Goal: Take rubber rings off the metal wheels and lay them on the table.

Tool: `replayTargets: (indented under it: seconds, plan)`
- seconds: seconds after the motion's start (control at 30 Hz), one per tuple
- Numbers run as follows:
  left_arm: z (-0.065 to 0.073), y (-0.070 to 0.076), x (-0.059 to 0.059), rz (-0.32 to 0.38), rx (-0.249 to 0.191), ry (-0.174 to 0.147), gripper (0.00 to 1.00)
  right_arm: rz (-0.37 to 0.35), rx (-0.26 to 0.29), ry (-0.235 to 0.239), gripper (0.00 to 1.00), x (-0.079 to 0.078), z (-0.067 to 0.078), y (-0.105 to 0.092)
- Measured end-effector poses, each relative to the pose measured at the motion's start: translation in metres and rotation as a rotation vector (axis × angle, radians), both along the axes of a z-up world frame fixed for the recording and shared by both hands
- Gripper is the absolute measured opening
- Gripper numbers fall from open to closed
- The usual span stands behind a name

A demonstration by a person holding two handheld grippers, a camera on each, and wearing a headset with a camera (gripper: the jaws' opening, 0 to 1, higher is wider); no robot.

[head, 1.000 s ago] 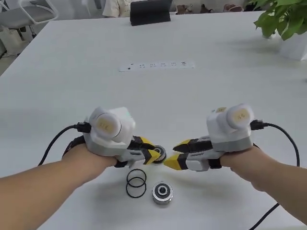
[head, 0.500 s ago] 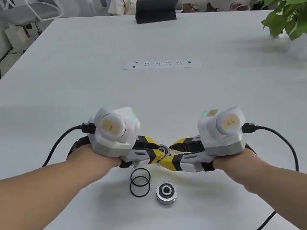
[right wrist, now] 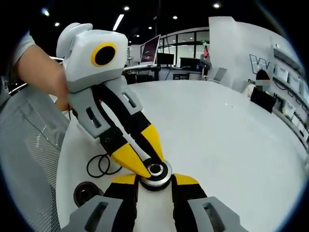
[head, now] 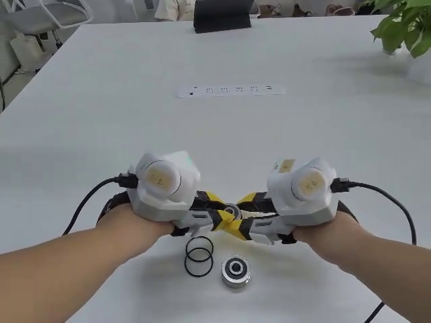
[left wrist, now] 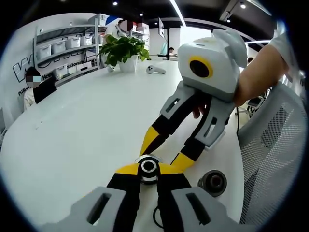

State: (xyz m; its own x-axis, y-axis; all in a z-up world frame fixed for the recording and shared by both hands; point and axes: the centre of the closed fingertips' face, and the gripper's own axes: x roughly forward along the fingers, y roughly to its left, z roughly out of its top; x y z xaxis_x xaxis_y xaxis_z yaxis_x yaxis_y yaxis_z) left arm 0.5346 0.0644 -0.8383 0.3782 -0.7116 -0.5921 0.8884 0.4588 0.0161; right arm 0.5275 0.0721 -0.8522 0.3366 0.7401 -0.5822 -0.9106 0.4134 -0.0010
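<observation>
Wheel (head: 230, 212) is held over the table (head: 101, 121), pinched between the narrow jaws of the left gripper (head: 219, 210), whose yellow tips press it from both sides (clearest in the left gripper view). From the wheel's far side the right gripper (head: 242, 214) points at it, its jaws flanking the same wheel; whether they actually clamp it cannot be told. Two black rings (head: 199, 256) lie overlapping on the table, just nearer the person than the wheel. A second wheel (head: 236, 271) lies flat just beside them, also nearer than the held wheel. Well beyond the wheel lies a power strip (head: 229, 90).
</observation>
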Motion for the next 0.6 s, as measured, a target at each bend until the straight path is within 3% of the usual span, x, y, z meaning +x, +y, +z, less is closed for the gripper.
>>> replayTargets:
  seconds: [0.27, 0.6]
  plan:
    - [0.0, 0.0, 0.0, 0.006, -0.003, 0.0, 0.07, -0.008, 0.0, 0.005, 0.22, -0.003, -0.001, -0.007]
    - [0.0, 0.0, 0.001, 0.009, -0.002, 0.004, 0.07, -0.054, 0.064, 0.076, 0.18, -0.003, -0.001, -0.013]
